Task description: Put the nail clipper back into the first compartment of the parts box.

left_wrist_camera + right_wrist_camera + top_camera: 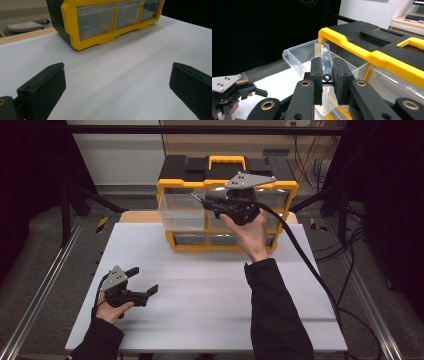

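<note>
Pinching a metal nail clipper [326, 65] tight between the pads of the right gripper [327, 75], tip sticking out past them, just above the pulled-out clear drawer [298, 58]; left gripper [142, 281] spread wide.

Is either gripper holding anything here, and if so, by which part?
The right gripper is shut on a metal nail clipper, clamped at its lower end, over the open clear drawer. The left gripper is open and holds nothing.
</note>
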Demonstrator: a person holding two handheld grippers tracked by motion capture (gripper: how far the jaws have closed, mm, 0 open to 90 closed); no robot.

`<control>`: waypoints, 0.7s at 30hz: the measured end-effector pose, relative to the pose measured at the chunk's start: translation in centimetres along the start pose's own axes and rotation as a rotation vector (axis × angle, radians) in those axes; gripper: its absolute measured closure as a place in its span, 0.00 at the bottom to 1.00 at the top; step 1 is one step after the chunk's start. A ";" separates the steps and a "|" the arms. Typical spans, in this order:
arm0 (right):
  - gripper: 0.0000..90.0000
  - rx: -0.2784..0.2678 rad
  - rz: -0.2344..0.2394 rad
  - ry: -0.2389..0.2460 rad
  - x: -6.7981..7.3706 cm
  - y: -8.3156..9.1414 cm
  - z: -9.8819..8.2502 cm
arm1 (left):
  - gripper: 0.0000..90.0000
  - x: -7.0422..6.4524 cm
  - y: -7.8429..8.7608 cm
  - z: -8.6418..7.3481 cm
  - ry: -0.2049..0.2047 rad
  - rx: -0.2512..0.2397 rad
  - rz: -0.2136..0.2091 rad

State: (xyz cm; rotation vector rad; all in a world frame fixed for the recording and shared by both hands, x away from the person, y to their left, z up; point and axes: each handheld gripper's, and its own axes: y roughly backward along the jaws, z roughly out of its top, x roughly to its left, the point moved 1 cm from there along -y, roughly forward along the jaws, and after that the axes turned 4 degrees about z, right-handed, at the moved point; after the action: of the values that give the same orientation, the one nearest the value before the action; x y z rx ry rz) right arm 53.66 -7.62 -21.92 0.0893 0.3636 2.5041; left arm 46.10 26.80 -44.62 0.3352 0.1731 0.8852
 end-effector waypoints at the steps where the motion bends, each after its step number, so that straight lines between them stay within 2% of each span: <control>1: 0.88 0.003 -0.001 -0.002 -0.1 -0.2 0.1 | 0.00 0.0 0.0 0.0 0.000 -0.001 0.000; 21: 0.88 0.070 -0.029 0.000 -0.2 -3.8 0.6 | 0.00 0.0 0.0 0.0 0.000 -0.002 -0.002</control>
State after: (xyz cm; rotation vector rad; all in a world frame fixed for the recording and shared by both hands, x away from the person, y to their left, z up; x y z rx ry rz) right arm 56.02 -4.57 -22.42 0.1105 0.4492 2.4632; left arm 46.08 26.81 -44.60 0.3334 0.1728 0.8837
